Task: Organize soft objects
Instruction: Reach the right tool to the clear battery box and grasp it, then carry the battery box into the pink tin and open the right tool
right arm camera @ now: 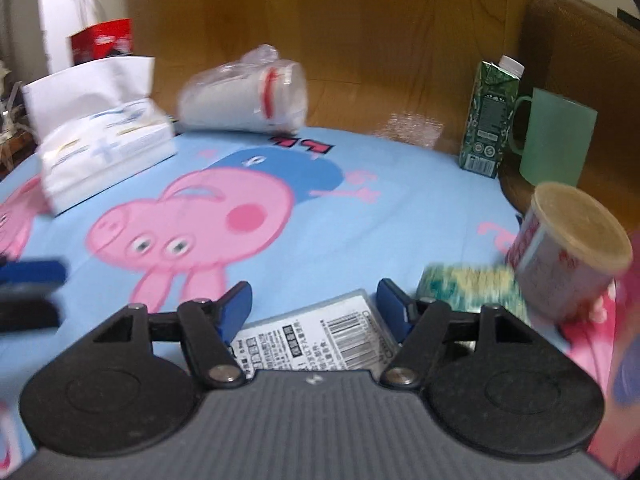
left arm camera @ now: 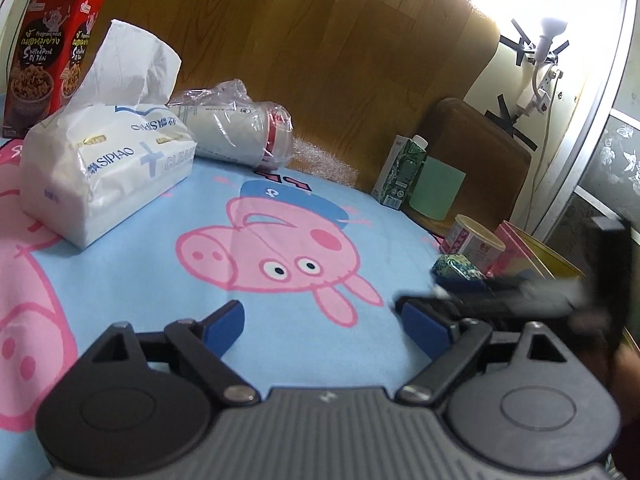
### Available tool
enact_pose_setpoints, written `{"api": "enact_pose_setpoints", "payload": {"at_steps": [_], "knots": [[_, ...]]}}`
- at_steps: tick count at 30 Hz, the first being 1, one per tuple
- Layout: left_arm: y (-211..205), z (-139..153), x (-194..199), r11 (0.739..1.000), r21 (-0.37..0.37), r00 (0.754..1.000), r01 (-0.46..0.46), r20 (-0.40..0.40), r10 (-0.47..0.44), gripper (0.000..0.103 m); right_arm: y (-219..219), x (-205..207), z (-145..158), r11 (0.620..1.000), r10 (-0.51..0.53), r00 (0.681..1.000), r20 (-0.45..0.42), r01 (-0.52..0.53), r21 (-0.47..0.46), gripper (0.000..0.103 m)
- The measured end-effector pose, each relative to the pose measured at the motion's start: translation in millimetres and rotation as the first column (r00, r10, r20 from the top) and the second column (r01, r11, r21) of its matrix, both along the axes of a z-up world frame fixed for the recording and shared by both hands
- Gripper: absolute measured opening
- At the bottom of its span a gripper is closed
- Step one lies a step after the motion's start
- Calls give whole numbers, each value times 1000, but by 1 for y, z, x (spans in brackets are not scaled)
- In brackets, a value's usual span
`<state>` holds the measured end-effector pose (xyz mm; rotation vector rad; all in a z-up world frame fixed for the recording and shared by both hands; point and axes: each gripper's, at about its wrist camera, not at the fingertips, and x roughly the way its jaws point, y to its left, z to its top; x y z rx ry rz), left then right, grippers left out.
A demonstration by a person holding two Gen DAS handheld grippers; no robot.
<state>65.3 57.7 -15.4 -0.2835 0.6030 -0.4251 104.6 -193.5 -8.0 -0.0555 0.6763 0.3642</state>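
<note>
1. Two grippers over a blue cartoon-pig cloth point(left arm camera: 132, 264) covering the tabletop. Left gripper point(left arm camera: 320, 322): jaws spread, nothing between them.
2. Right gripper point(right arm camera: 314, 306): jaws spread; a flat pack with a barcode label point(right arm camera: 320, 338) lies on the cloth just beneath and between them. Contact cannot be judged.
3. Tissue pack point(left arm camera: 106, 168) lies at far left of the cloth, one sheet standing up from its slot. Red snack box point(left arm camera: 52, 52) stands behind it.
4. Sleeve of stacked paper cups in clear plastic point(left arm camera: 240, 132) lies on its side just beside the tissue pack, at the far edge.
5. Right side: green carton point(right arm camera: 488, 120) and green mug point(right arm camera: 556, 140) stand close together; a lidded tub point(right arm camera: 568, 248) is tilted nearer, a green patterned packet point(right arm camera: 468, 284) beside it, blurred.
</note>
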Motion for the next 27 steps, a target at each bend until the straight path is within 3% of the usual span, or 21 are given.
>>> {"api": "enact_pose_setpoints", "payload": {"at_steps": [5,9,11,14,20,23,27], "knots": [[0,0,1,1000,-2,1000,8,-5,-8,91,-1,-70,-2,998,39,999,37,-41,53,72],[3,-1,3,1000,-25,1000,9,-27,-10,91,-2,-104,1,985,113,992,60,-119,123,71],[5,-2,4,999,-41,999,11,-35,-12,91,-10,-115,6,983,94,991,97,-108,147,76],[7,-3,4,998,-56,999,11,-48,-14,91,-18,-125,12,985,98,986,136,-116,129,89],[6,-2,1,998,-54,998,18,-57,-21,91,-16,-144,6,978,179,979,96,-188,95,90],[0,0,-8,997,-58,997,45,-61,-49,91,-8,-150,4,978,182,978,104,-191,82,97],[-6,-2,-23,989,-104,988,109,-98,-119,91,9,-145,-4,981,193,977,90,-191,-31,100]]}}
